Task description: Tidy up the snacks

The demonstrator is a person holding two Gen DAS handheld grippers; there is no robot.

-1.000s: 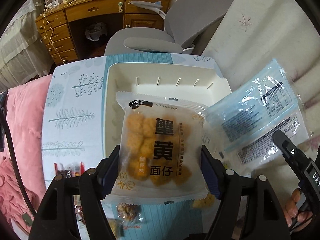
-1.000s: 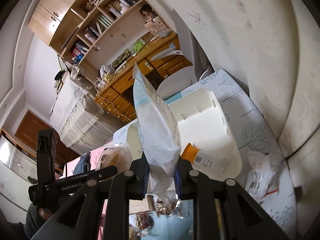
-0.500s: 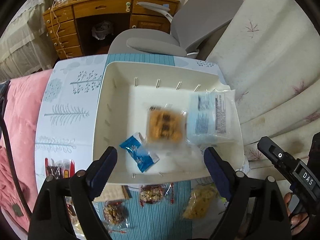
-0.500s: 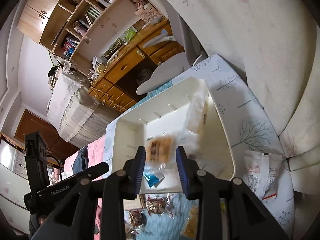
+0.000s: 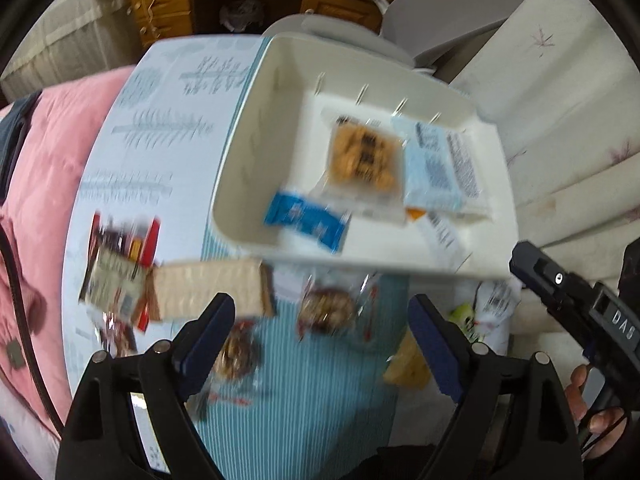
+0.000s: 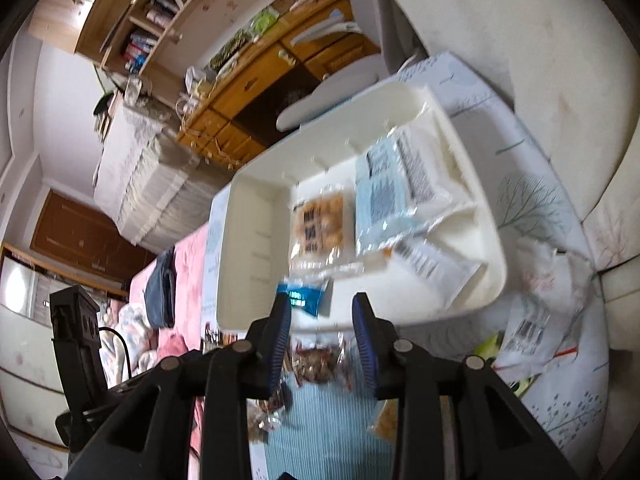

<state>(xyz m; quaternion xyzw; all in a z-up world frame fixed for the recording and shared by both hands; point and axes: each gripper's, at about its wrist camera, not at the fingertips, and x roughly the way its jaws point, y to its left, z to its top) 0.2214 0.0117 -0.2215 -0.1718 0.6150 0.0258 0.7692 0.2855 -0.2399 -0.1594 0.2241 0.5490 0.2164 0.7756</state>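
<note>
Both views are blurred by motion. In the left wrist view, a white bin (image 5: 248, 184) is seen in the upper centre of the frame, resting on a counter (image 5: 160, 152) covered by a cloth with a tree print. Inside the bin, an orange snack packet (image 5: 364, 158) is laid flat near the middle, a pale blue packet (image 5: 436, 168) is placed just to its right and touching it, and a small blue wrapper (image 5: 306, 220) is seen at the near wall, lower left of the orange one. The left gripper (image 5: 320, 344) is held at the bottom of the frame with its fingers (image 5: 206, 340) spread wide and nothing between them. Loose snacks are scattered on the counter below the bin: a tan wafer pack (image 5: 208, 288) at centre left and a brownish nut packet (image 5: 328, 308) between the fingers' line. In the right wrist view, the right gripper (image 6: 320, 332) is seen at the bottom centre, its fingers parted and empty, just in front of the bin's near wall.
</note>
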